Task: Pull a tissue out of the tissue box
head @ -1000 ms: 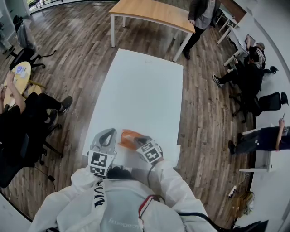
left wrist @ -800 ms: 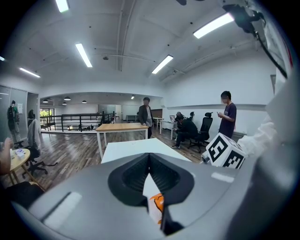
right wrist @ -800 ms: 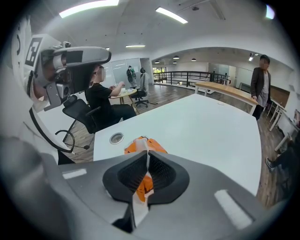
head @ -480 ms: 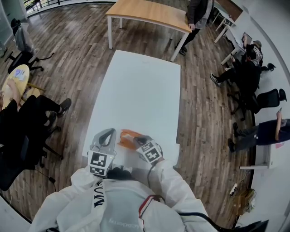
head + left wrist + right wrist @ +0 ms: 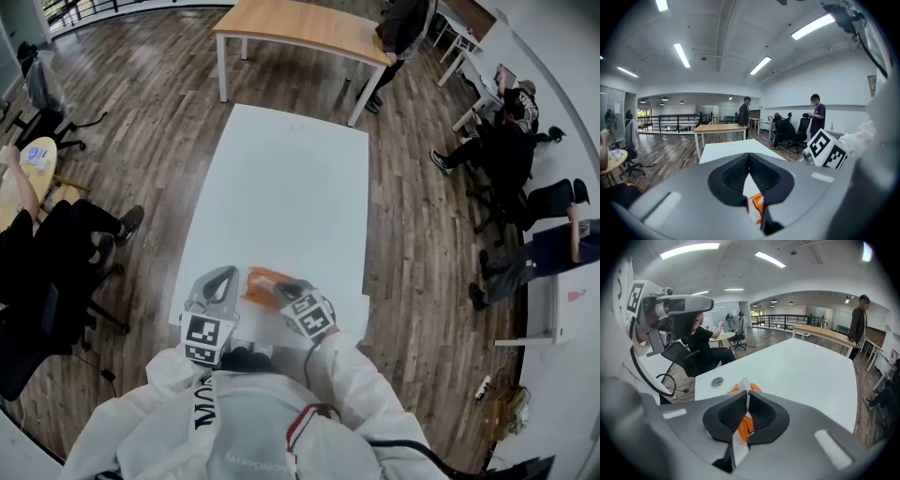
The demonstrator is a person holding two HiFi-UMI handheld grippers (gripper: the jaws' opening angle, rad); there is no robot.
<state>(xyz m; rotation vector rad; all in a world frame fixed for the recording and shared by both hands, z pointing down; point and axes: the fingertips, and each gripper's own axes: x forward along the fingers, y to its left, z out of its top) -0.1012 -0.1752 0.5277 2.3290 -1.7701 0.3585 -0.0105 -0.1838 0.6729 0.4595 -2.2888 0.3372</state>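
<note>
Hardly moved in 1 second: right gripper [image 5: 746, 397] clenched on tissue [image 5: 744, 383] atop orange tissue box [image 5: 263, 282], lower centre; left gripper [image 5: 749, 159] clenched empty. Pull-out still pending.

Small orange box [image 5: 265, 281], lying flat near the near edge of a white table [image 5: 281, 178]. White tissue [image 5: 743, 382] rising in a thin peak from the box top, pinched between the closed jaws of the right gripper [image 5: 747, 393], tip poking just above them.
</note>
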